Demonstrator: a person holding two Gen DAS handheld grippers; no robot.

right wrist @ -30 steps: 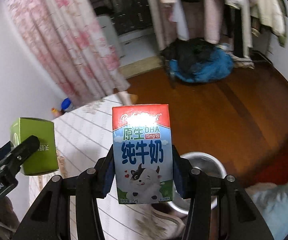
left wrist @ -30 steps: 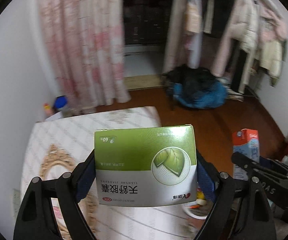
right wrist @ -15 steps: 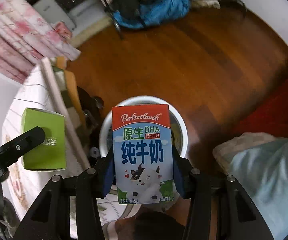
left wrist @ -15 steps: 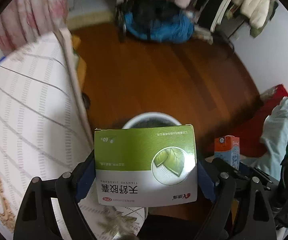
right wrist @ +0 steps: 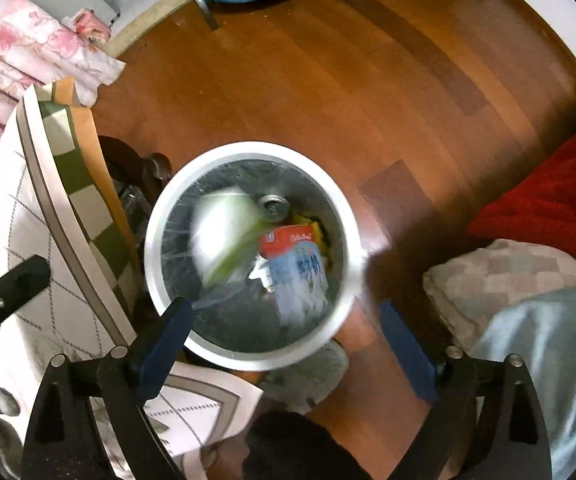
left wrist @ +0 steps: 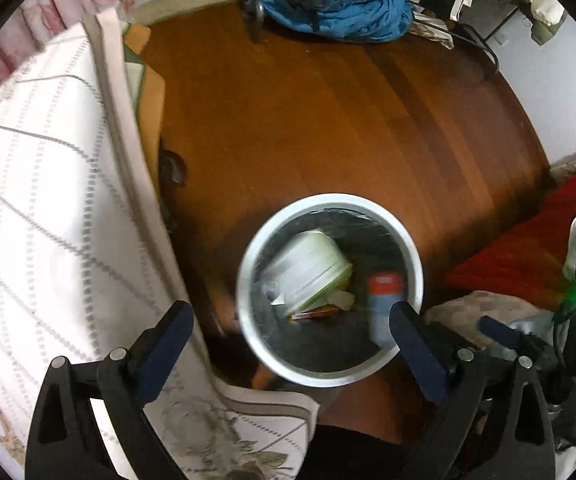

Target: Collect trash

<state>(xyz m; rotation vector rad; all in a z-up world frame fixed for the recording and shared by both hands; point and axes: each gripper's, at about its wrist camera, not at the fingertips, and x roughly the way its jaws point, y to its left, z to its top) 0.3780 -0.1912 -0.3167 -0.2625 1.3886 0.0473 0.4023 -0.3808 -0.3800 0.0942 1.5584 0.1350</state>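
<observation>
While both jaws gape wide and empty, the left hand-held gripper (left wrist: 290, 322) and right hand-held gripper (right wrist: 285, 322) hover over the bin (right wrist: 159, 216); green box (right wrist: 223, 236) and milk carton (right wrist: 298, 262) lie inside, just ahead. Dropping looks done; next, fetch more trash.

Milk carton (right wrist: 296, 268) inside trash bin (right wrist: 155, 236)

This is a bedroom in a home — a wooden floor (left wrist: 328, 120), a bed with white patterned bedding (left wrist: 47, 220), pink flowered curtains (right wrist: 27, 52), a heap of blue and black clothes (left wrist: 336, 4) on the floor, and a round trash bin (right wrist: 247, 152) beside the bed.
</observation>
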